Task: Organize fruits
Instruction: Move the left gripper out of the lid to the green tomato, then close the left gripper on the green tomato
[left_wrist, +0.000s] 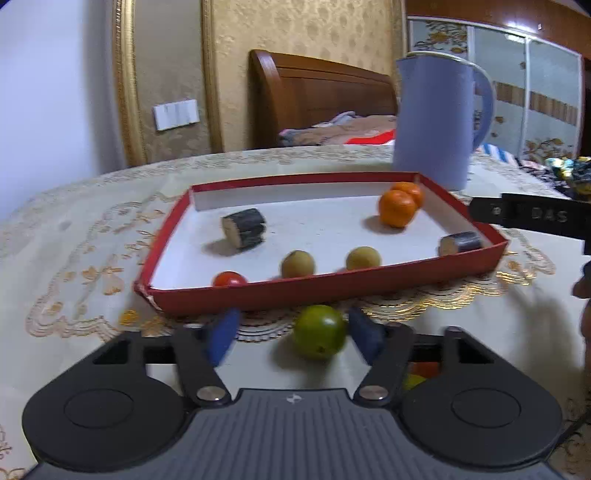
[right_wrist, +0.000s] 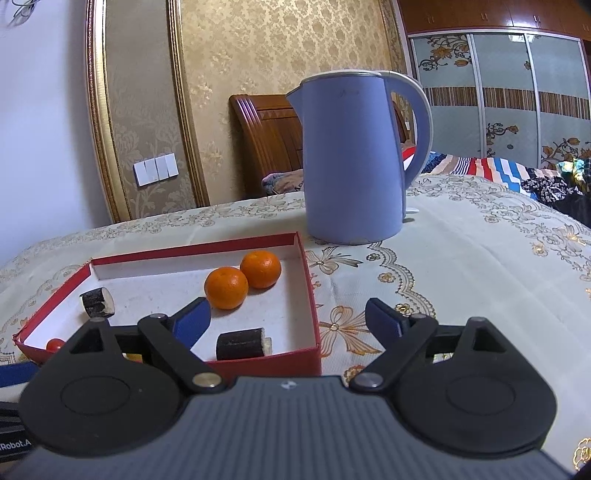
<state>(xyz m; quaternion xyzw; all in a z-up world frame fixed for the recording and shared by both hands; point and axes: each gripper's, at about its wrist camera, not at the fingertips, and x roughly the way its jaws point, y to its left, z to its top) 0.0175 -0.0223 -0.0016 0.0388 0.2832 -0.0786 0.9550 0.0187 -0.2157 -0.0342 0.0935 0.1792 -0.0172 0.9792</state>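
Between my left gripper (left_wrist: 293, 338), part-closed but not yet pinching, sat the green fruit (left_wrist: 319, 331) on the desk (left_wrist: 74, 332) outside the red tray (left_wrist: 332, 286) holding two oranges (left_wrist: 397, 208), the rest; my right gripper (right_wrist: 288, 321) gaped empty.

Both grippers, left gripper (left_wrist: 293, 338) and right gripper (right_wrist: 288, 319), look the same: black arms with silver screws, blue fingers (left_wrist: 221, 339), and a ribbed grey body at the lower frame.
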